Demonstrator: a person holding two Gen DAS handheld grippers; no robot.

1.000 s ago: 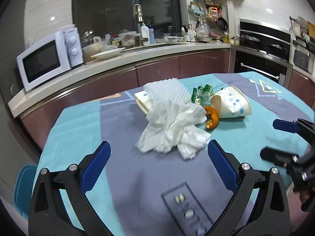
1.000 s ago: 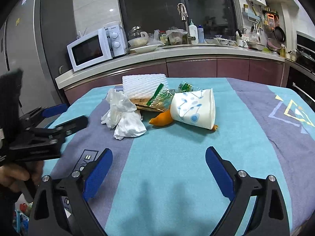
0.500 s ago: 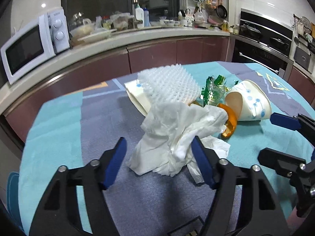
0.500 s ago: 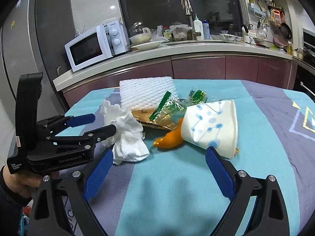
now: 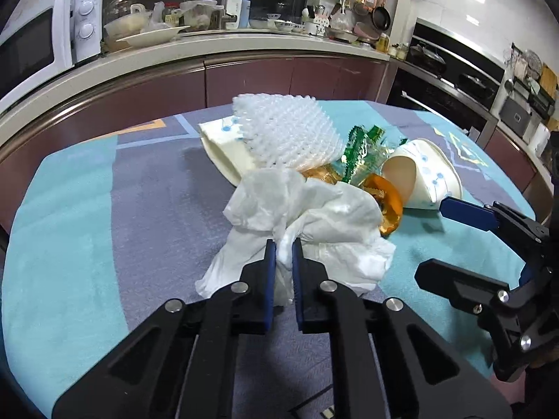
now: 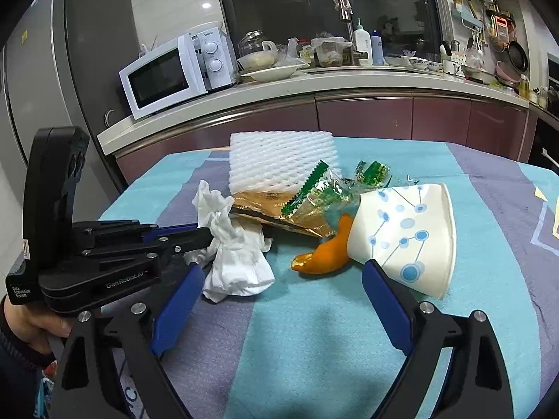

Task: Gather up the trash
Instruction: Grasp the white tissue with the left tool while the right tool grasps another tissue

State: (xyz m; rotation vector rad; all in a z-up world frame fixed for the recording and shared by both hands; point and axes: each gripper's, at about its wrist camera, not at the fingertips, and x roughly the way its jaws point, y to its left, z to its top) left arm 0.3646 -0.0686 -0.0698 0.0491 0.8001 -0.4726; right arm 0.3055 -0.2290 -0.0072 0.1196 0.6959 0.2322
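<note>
A pile of trash lies on the table: crumpled white tissue point(image 5: 307, 216), white foam net point(image 5: 286, 132), green snack wrapper point(image 5: 363, 157), orange peel point(image 5: 387, 206) and a tipped paper cup with blue dots point(image 5: 422, 178). My left gripper point(image 5: 283, 248) is shut on the near fold of the tissue; it also shows in the right wrist view point(image 6: 206, 235), pinching the tissue point(image 6: 237, 258). My right gripper point(image 6: 283, 279) is open, just short of the orange peel point(image 6: 325, 255) and the cup point(image 6: 408, 234). It shows open at the right of the left wrist view point(image 5: 440, 241).
The table has a teal and purple cloth point(image 6: 314, 349). A curved kitchen counter point(image 6: 314, 83) behind it carries a microwave point(image 6: 167, 73), dishes and bottles. An oven point(image 5: 450, 80) stands at the right. A fridge point(image 6: 45, 80) stands at the left.
My left gripper moved forward onto the tissue and shut on it. My right gripper moved closer to the cup and peel, staying open.
</note>
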